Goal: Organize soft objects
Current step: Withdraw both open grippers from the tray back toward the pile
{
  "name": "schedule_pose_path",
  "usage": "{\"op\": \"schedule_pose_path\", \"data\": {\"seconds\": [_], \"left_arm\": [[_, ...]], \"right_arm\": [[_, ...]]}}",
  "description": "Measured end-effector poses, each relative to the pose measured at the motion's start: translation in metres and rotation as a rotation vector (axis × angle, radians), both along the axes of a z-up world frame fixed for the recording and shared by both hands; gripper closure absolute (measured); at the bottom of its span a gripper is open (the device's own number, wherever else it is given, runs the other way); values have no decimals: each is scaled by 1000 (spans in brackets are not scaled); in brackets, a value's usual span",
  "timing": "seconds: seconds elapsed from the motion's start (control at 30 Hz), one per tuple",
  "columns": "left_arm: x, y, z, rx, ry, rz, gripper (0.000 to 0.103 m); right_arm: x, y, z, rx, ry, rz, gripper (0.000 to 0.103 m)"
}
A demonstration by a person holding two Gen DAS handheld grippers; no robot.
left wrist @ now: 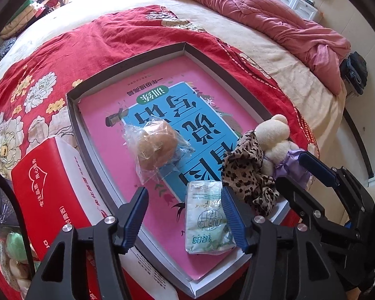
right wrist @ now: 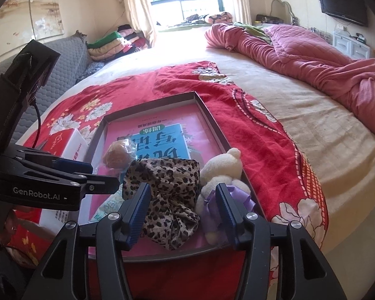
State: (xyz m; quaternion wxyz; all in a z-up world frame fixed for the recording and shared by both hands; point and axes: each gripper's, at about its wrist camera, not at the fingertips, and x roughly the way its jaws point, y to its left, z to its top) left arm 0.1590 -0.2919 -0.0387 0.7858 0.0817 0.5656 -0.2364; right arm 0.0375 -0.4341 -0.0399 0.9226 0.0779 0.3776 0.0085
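Left wrist view first: the left tool (left wrist: 185,215) hangs over a shallow grey box tray (left wrist: 127,62) lying on a red floral blanket (left wrist: 62,57) on the bed. Its blue fingers stand spread apart. A pale green-and-white packet (left wrist: 207,220) lies on the tray floor between them, its right edge right at the right finger, the left finger well clear of it. No grip there!

Further into the tray, a brown bun in a clear plastic bag (left wrist: 155,147) rests on a pink-and-blue book cover (left wrist: 147,105) lining the bottom. On the right side a leopard-print cloth (left wrist: 247,172) is heaped beside a cream teddy bear (left wrist: 275,137) with a purple ribbon. Outside the tray's left wall sits a red-and-white carton (left wrist: 50,190).

Over to the right wrist view: the right tool (right wrist: 182,215) is parted too, hovering at the tray's near edge. The cloth (right wrist: 167,192) bunches between its fingers and close to the left one, while the bear (right wrist: 222,170) leans just by the right one; whether either pad touches is hard to tell. The bun (right wrist: 116,156) lies beyond, and the left tool's black frame (right wrist: 70,172) reaches in from the left. A crumpled pink quilt (right wrist: 300,57) lies across the far side of the bed.
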Motion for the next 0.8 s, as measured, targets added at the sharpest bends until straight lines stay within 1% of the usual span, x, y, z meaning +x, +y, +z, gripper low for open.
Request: {"op": "schedule_pose_path", "data": {"seconds": [0.07, 0.13, 0.3, 0.37, 0.4, 0.57, 0.7, 0.73, 0.8], "left_arm": [[0, 3, 1, -13, 2, 6, 43], [-1, 5, 2, -22, 2, 7, 43], [-6, 9, 7, -55, -2, 13, 41], [-9, 10, 10, -68, -10, 12, 39], [-10, 10, 12, -78, -14, 10, 38], [-21, 16, 18, -116, -26, 24, 37], [-31, 24, 27, -124, -50, 35, 31], [-33, 26, 29, -128, -56, 33, 28], [-35, 30, 34, -140, -67, 33, 24]], "right_arm": [[-1, -2, 1, -3, -9, -13, 45], [-1, -3, 3, -8, -16, -25, 40], [-1, -3, 3, -36, -17, -49, 38], [-2, -3, 4, -57, -19, -57, 36], [-2, -2, 4, -61, -21, -57, 33], [-4, 1, 10, -24, -58, -48, 30], [-6, 5, 16, -40, -79, -71, 27], [-6, 6, 17, -45, -83, -80, 26], [-8, 7, 20, -48, -100, -95, 26]]}}
